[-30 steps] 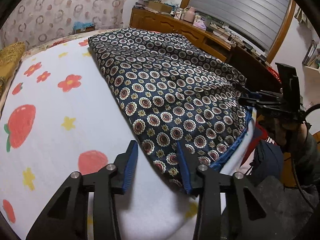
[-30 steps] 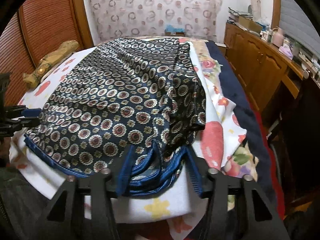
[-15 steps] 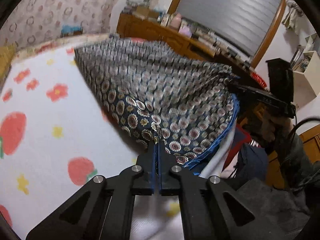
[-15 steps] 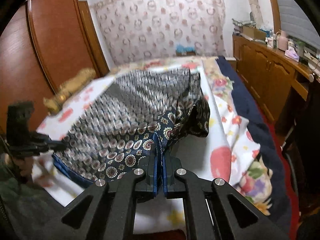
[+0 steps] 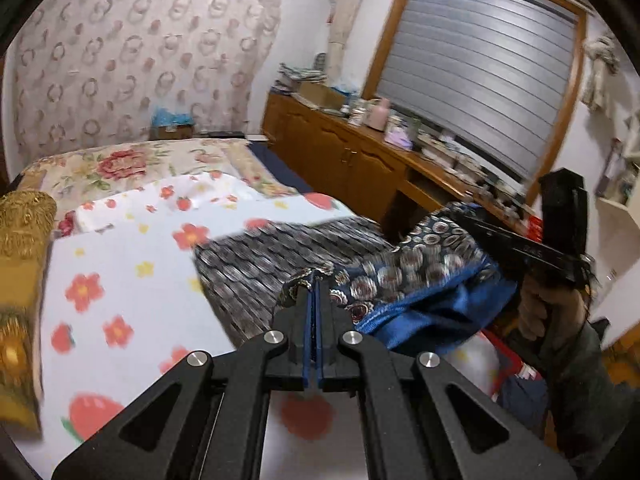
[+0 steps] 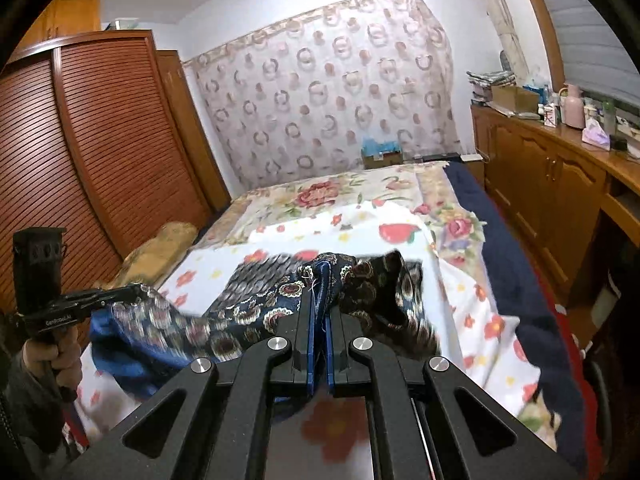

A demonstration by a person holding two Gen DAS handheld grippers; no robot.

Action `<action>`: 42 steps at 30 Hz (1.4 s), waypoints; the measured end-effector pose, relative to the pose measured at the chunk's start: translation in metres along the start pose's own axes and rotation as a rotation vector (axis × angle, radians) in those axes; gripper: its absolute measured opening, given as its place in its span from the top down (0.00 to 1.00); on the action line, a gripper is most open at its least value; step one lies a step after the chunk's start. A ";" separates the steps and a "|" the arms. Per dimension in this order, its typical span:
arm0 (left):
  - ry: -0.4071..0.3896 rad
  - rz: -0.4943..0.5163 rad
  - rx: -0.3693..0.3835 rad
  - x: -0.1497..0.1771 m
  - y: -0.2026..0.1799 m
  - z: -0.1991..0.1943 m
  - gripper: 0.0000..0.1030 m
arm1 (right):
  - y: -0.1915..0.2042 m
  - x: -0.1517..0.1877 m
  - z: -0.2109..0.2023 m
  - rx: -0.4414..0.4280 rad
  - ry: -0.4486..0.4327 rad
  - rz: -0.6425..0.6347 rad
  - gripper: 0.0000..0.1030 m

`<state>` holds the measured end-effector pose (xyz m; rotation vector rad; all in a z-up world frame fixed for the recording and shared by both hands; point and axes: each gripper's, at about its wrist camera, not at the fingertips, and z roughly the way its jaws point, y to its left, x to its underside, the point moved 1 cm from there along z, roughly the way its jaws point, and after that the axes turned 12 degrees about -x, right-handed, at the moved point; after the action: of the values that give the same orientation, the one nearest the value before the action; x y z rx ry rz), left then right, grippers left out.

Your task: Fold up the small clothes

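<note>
The left gripper (image 5: 315, 280) has its fingers pressed on a corner of the garment (image 5: 404, 276); the right gripper (image 6: 320, 276) pinches another corner. The patterned cloth, blue inside, hangs lifted between them over the near part of the bed (image 5: 132, 240), its far end blurred.

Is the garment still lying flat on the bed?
No. Both grippers, left and right, pinch its near edge, lifted; the garment trails behind.
</note>
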<state>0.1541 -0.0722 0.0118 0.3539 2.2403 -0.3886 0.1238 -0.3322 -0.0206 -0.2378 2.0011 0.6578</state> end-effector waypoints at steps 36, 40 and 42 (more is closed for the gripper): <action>0.139 0.039 -0.142 -0.023 0.067 0.097 0.26 | -0.014 -0.015 0.099 0.094 0.263 -0.147 0.49; 0.177 0.031 -0.127 -0.022 0.067 0.116 0.26 | -0.012 -0.022 0.113 0.061 0.289 -0.136 0.49; 0.191 0.046 -0.133 -0.025 0.064 0.126 0.26 | -0.014 -0.025 0.119 0.053 0.302 -0.124 0.49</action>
<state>0.2797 -0.0662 -0.0578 0.3850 2.4249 -0.1870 0.2318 -0.2815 -0.0491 -0.4476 2.2665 0.5119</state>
